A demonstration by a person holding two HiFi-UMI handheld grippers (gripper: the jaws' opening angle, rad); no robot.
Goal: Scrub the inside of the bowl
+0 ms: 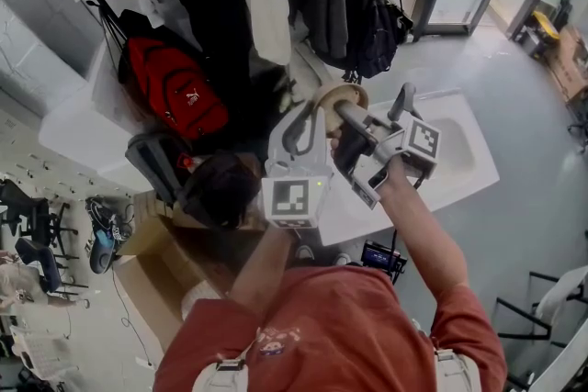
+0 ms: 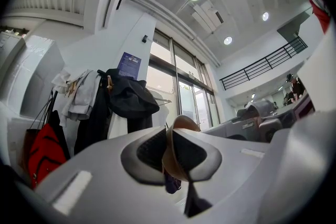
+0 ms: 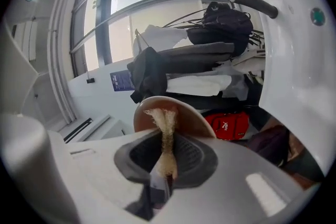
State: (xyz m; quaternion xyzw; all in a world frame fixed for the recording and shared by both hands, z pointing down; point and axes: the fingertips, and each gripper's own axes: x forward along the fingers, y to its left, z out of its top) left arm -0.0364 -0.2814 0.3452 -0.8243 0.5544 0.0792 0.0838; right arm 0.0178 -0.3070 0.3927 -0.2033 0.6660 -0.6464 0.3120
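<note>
Your left tool (image 2: 172, 153) is clamped on the rim of the bowl (image 2: 184, 124). Your right tool (image 3: 166, 150) pinches a tan scrubber (image 3: 167, 131), frayed tip inside the bowl.

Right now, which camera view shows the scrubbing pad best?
The right gripper view: the tan scrubbing pad stands edge-on between the right gripper's shut jaws, frayed tip before the bowl. The head view hides it behind that gripper; the left gripper view shows only the bowl's rim.
</note>
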